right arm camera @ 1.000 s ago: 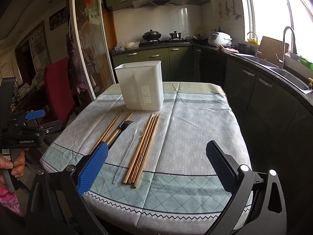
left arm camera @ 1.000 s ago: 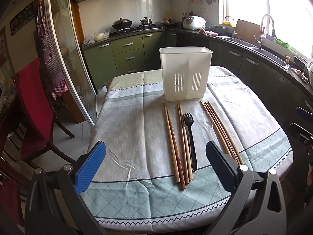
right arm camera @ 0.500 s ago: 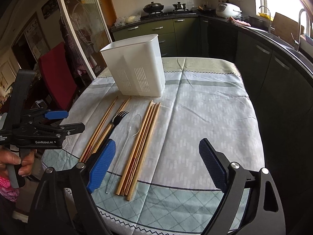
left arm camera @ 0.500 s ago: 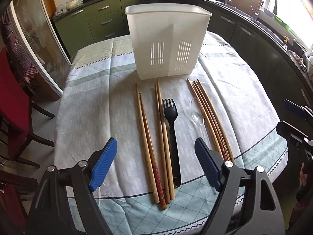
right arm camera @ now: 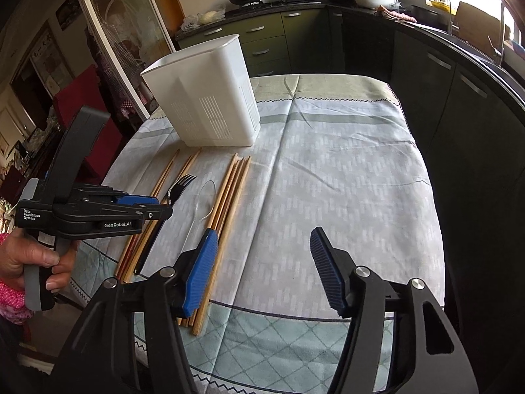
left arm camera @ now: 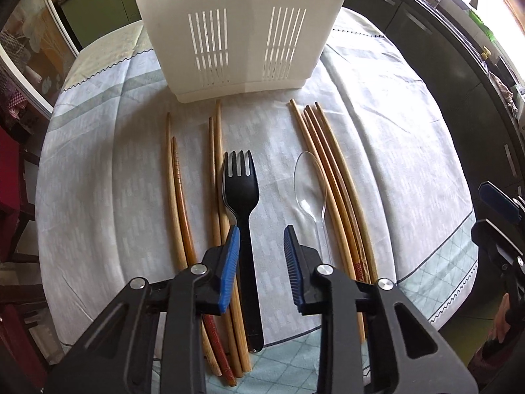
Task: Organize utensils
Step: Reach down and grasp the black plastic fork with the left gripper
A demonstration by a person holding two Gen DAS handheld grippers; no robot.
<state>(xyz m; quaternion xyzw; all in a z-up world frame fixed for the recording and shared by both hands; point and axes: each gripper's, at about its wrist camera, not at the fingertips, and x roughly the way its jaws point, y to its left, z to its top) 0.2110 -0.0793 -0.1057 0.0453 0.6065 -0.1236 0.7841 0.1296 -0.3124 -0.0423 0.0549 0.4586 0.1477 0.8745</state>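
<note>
A white slotted utensil holder [left arm camera: 242,32] [right arm camera: 203,98] stands at the back of the table. In front of it lie a black fork [left arm camera: 241,184] [right arm camera: 180,185], a clear plastic spoon [left arm camera: 310,180] [right arm camera: 205,197] and several wooden chopsticks [left arm camera: 331,177] [right arm camera: 229,190]. My left gripper [left arm camera: 261,256] [right arm camera: 160,208] points steeply down over the fork. Its jaws are closing, with the fork's handle between them close to the left pad and a gap at the right pad. My right gripper [right arm camera: 262,262] [left arm camera: 498,210] hovers right of the chopsticks, jaws closing over bare cloth.
The table carries a pale blue-green checked cloth [right arm camera: 328,180]. A red chair [right arm camera: 82,98] stands at its left. Dark kitchen cabinets [right arm camera: 459,115] and a sink run along the right side. A hand [right arm camera: 32,262] holds the left gripper's handle.
Both grippers came closer to the table and tipped downward while their jaws narrowed. The left one moved in over the fork and now straddles its handle.
</note>
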